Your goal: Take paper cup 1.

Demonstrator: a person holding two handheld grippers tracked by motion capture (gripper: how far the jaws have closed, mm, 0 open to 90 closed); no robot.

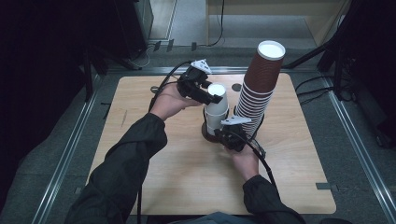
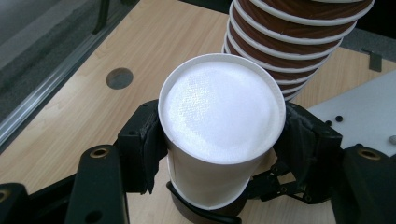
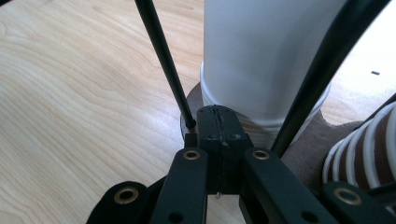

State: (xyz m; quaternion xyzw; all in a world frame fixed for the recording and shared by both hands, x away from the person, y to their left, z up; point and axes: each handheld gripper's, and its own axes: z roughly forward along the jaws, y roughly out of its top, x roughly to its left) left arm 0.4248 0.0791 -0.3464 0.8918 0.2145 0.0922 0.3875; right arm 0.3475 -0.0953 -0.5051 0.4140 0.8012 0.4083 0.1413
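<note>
Two claws are seen at work near the middle of the high view, each carried in one hand of a person whose dark sleeves enter from the bottom edge. A white paper cup (image 1: 217,108), turned upside down so that its base faces the camera, is stood at the centre of the frame on the wooden tabletop (image 1: 154,182). The left claw (image 1: 211,96) is brought in from the upper left and is closed on the cup just below its upturned base; in the left gripper view the cup (image 2: 219,135) is clamped between the two black pads (image 2: 142,149), one on either side. The cup is seen nested over another white cup, whose rim shows beneath it in the right gripper view, and both are set on a dark round base (image 1: 209,133). The right claw (image 1: 225,136) is placed low at the foot of the cup, just below centre; in the right gripper view its jaws are pressed together with nothing visible between them, just in front of the cup's lower part (image 3: 266,51). A tall leaning stack of brown cups (image 1: 259,88) with white rims is stood just right of the white cup, close beside it, reaching toward the upper right of the frame.
</note>
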